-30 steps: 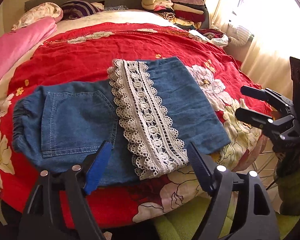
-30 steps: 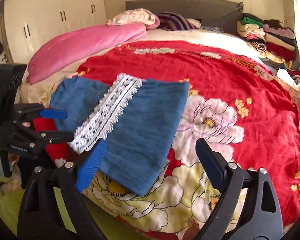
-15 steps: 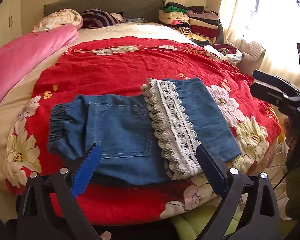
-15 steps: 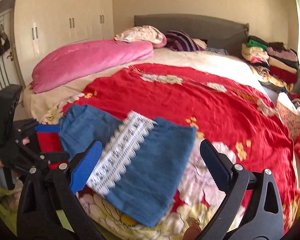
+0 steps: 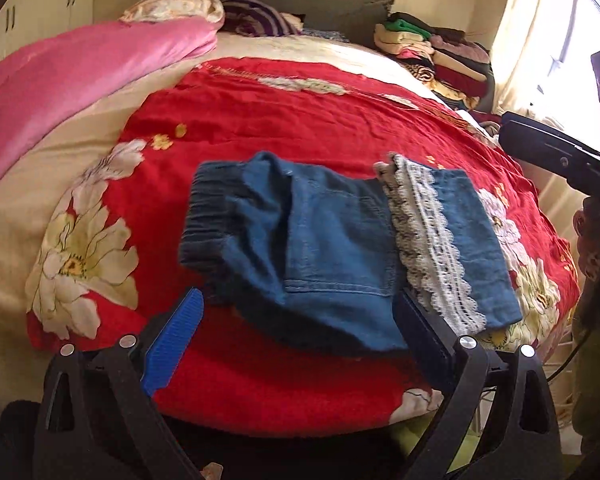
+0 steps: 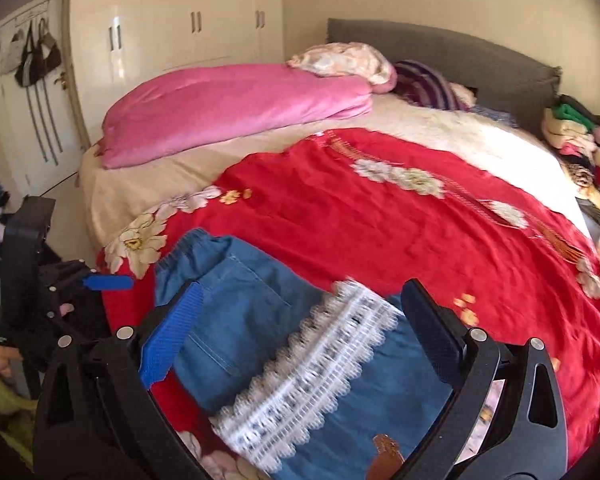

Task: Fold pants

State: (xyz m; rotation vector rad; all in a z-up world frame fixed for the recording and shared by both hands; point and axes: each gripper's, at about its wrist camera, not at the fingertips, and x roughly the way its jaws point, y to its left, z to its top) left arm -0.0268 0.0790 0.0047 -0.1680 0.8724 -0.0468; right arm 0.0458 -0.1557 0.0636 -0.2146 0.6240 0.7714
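On the near edge of the bed, over the red floral bedspread (image 5: 320, 120), the pants (image 5: 332, 248) are laid folded, the white lace hem (image 5: 432, 240) lying across the denim just beside the back pocket (image 5: 336, 240) and the elastic waistband (image 5: 208, 220) turned toward the pink quilt (image 5: 80, 76). Compared with half a second ago, the garment is seen larger and nearer in both views, and the waistband end appears bunched and raised where it was flat before. The left gripper (image 5: 296, 340) is held with its jaws wide apart, empty, its fingertips at the near edge of the denim; whether they touch the cloth cannot be told. The right gripper (image 6: 300, 336) is likewise spread and empty, and has been brought lower over the lace hem, which is blurred in that view. In the left wrist view the right gripper shows only as a dark bar at the right margin, higher in frame than earlier. A stack of folded clothes (image 5: 436, 56) is seen by the headboard (image 6: 452, 56).
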